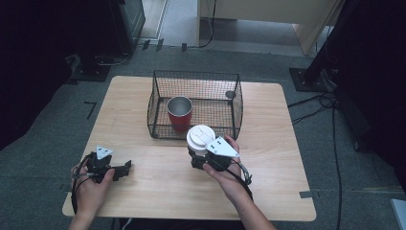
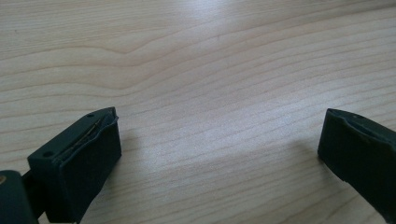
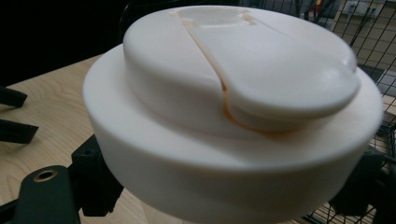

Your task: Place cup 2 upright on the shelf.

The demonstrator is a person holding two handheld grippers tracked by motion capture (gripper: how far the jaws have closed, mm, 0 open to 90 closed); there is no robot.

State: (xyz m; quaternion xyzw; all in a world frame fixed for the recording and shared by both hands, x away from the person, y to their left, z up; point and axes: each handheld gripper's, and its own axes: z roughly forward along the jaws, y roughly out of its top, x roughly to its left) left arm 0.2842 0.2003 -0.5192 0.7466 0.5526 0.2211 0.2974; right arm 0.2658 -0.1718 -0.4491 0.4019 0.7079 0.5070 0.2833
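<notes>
Wooden table (image 1: 158, 191) first, then the wire basket (image 1: 158, 103) near its far edge with a red cup (image 1: 179, 115) inside. White lid (image 1: 200, 136) is clamped in the right gripper (image 1: 197, 154), just in front of the basket. Left gripper (image 1: 125, 167) sits open near the front-left corner. Looks like the lid's grabbed; next, probably lining it up over the cup rim.

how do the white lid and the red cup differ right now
The white lid is held in the right tongs, in front of the wire basket; the red cup stands upright inside that basket, untouched. The lid is white plastic with a flip tab on top; the cup is red outside with a bare metal inside, and open-topped. The lid is low and flat, the cup taller. Both are round.
</notes>
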